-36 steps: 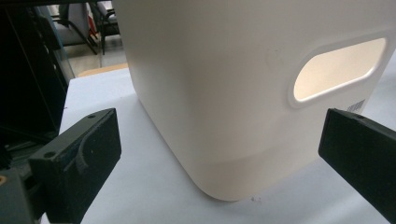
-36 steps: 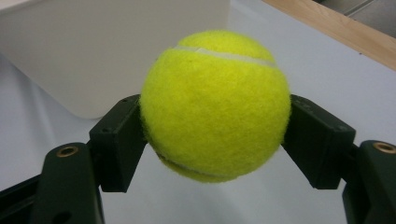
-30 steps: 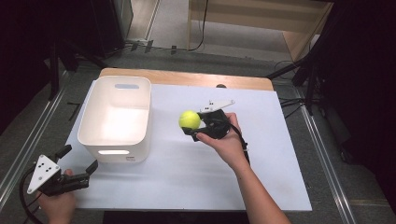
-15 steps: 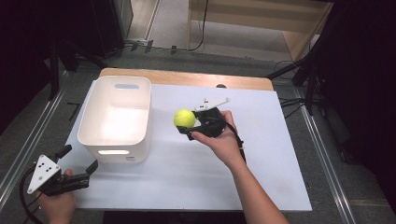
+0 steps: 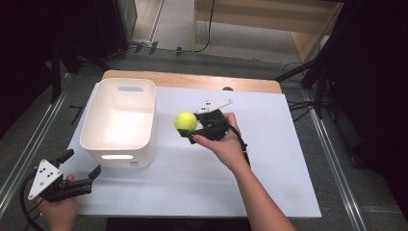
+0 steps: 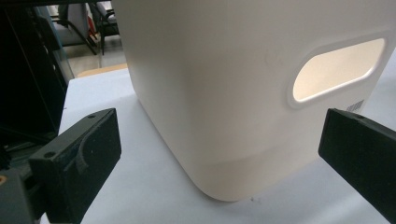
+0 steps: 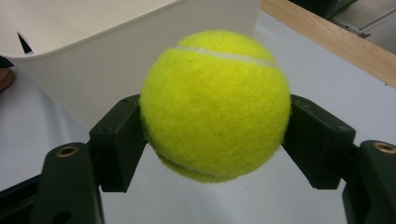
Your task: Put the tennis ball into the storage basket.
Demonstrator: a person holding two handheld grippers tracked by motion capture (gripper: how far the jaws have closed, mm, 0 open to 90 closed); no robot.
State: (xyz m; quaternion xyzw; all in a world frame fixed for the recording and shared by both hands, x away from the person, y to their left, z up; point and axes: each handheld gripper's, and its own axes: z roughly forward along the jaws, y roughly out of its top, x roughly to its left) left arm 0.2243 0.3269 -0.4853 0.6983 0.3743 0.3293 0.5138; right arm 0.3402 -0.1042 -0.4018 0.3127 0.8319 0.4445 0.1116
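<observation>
The right gripper (image 5: pixel 188 130) pinches a yellow tennis ball (image 5: pixel 185 121) between its fingers (image 7: pixel 119 140), one pad pressed to each side of the ball, as the right gripper view shows close up. In the high view the ball sits in the air above the white worktop (image 5: pixel 269 159), just to the right of the white bin (image 5: pixel 120 122) and near its right wall, apart from it. The person's right hand (image 5: pixel 223 142) wraps the gripper body, with the forearm coming in from the bottom edge. The bin stands upright on the left part of the worktop, open at the top, with an oval handle cut-out in its near wall. The left gripper (image 5: pixel 79 172) rests low at the near left corner of the worktop, held in the left hand (image 5: pixel 57 211), its fingers (image 6: pixel 79 158) spread wide with nothing between them; the left gripper view looks past them at a rounded corner of the bin and its handle cut-out (image 6: pixel 338 70).
</observation>
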